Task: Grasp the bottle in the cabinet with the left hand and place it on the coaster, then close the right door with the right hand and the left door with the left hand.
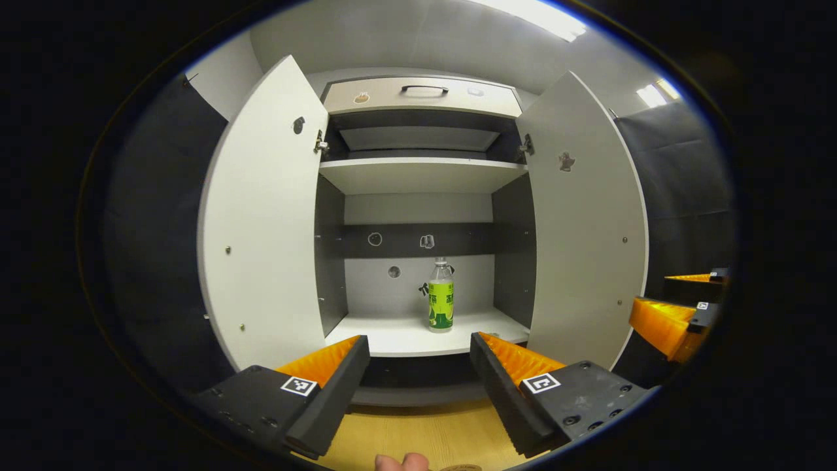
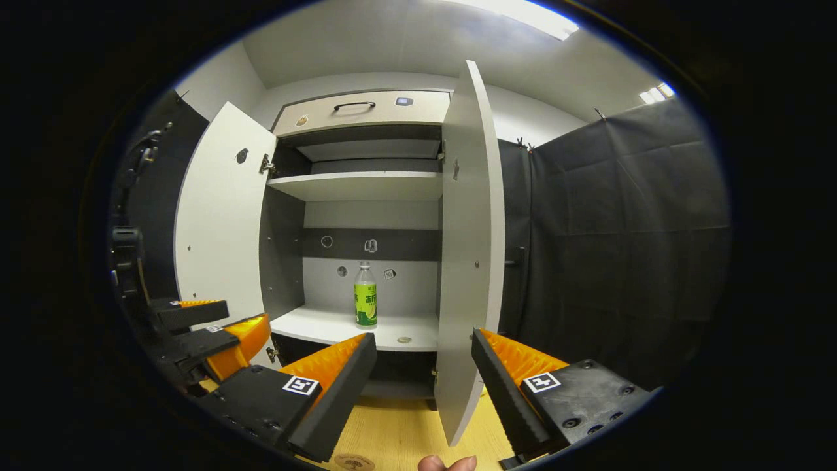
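Right now both of my grippers are up in front of the cabinet (image 1: 418, 170), and neither one holds anything. My left gripper (image 1: 420, 366) has its two orange fingers spread wide apart. It points straight into the open cabinet. My right gripper (image 2: 424, 366) has its fingers wide apart too. I can also see it off at the right edge of the left gripper view.

The bottle (image 1: 441, 297) stands up straight on the bottom shelf (image 1: 392, 337), close to the back wall. It is clear with a green label. In the left gripper view it shows in the gap between my left fingers, but it is well back from them and they do not touch it.

Both doors are swung open. The left door (image 1: 265, 222) stands out on one side and the right door (image 1: 585, 222) on the other. In the right gripper view the right door's edge (image 2: 471, 261) is between my right fingers, not touching them.

Under the cabinet is a yellow wooden table (image 1: 418, 435). A small round coaster (image 2: 350, 462) lies on it at the bottom of the right gripper view.
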{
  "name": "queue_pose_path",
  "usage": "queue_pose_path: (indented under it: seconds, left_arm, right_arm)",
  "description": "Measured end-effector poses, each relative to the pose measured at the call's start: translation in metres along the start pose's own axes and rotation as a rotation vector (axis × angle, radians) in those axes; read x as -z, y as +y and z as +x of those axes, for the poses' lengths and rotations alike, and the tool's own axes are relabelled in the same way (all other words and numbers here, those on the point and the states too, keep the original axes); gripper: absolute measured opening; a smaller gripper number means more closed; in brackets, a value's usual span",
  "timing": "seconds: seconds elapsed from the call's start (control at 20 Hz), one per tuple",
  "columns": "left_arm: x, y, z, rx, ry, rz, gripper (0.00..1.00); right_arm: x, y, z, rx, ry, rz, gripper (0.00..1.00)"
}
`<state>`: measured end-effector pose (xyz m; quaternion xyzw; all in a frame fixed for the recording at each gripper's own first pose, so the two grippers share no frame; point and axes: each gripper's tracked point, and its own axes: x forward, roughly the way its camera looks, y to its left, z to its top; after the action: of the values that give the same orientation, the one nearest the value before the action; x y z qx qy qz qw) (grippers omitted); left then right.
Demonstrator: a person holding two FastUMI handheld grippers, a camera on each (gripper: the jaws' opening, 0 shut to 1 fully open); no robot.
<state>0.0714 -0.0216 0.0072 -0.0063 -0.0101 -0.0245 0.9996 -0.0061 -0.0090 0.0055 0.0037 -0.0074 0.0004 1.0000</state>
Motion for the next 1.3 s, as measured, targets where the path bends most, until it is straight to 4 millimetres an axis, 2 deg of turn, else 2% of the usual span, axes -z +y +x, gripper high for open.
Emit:
queue_pose_path:
  seconds: [0.15,0.45,0.6,0.85,1.1,1.3]
  left_arm:
    - [-0.002,-0.011,0.041,0.031,-0.013,-0.005,0.98]
    - [-0.001,-0.032,0.141,0.067,-0.017,-0.004,0.98]
    - [0.004,-0.040,0.192,0.068,-0.012,0.011,0.98]
    - [0.023,-0.045,0.272,0.041,0.016,0.013,0.98]
    - [0.044,-0.043,0.338,0.009,0.042,0.027,0.98]
    - [0.057,-0.042,0.374,-0.018,0.072,0.010,0.98]
  right_arm:
    - [-0.001,-0.007,-0.007,0.003,-0.006,0.006,0.98]
    - [-0.002,-0.031,-0.013,0.024,-0.017,0.002,0.97]
    - [-0.001,-0.051,-0.012,0.054,-0.017,0.010,0.97]
    - [0.002,-0.088,-0.007,0.128,-0.016,-0.010,0.97]
    - [0.005,-0.113,-0.002,0.188,-0.005,-0.045,0.98]
    - [0.008,-0.125,0.000,0.212,0.010,-0.051,0.98]
